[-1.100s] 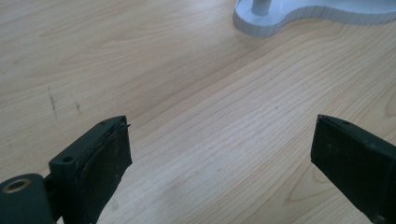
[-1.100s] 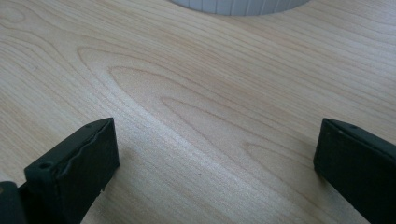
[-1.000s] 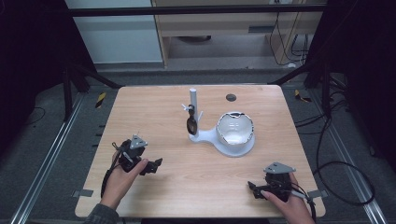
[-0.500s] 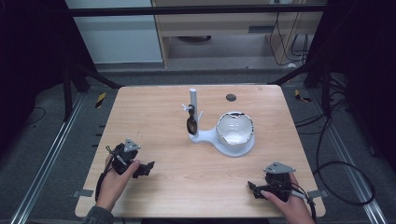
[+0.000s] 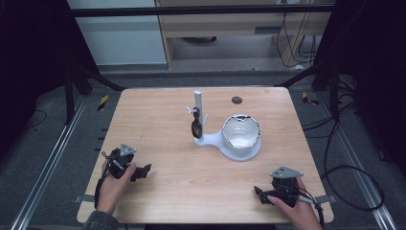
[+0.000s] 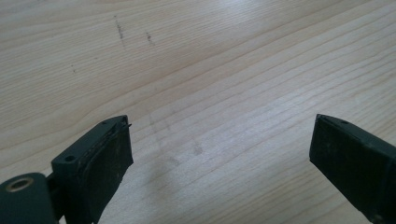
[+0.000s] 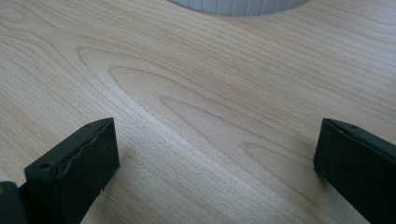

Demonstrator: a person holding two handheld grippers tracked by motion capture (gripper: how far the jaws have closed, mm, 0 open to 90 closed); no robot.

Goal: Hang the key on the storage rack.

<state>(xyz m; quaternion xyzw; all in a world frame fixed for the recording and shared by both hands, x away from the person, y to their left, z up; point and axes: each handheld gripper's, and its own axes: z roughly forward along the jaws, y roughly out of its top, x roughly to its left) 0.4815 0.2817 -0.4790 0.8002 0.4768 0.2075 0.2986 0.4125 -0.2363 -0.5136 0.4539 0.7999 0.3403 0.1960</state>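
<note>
Table [image 5: 182,191]: pale wood, seen from above with 2 hand-held grippers low at its near edge.
Left gripper [image 5: 143,171]: held in the person's left hand near the front left corner; in the left gripper view its jaws are spread wide over bare wood, nothing held between them.
Right gripper [image 5: 258,192]: held in the right hand near the front right corner; its jaws are likewise parted with only wood grain between them.
White stand [image 5: 218,141]: placed at the middle of the table, well apart from both grippers, with an upright post [image 5: 197,103] at its left end.
Bowl [image 5: 241,132]: seated on the round right part of the stand, glossy inside.
Sunglasses [image 5: 196,127]: what appears to be a dark pair is hung against the post; the detail is too small to be certain.
Stand edge [image 7: 238,5]: a ribbed white rim is seen at the top of the right gripper view, beyond the parted jaws.
</note>
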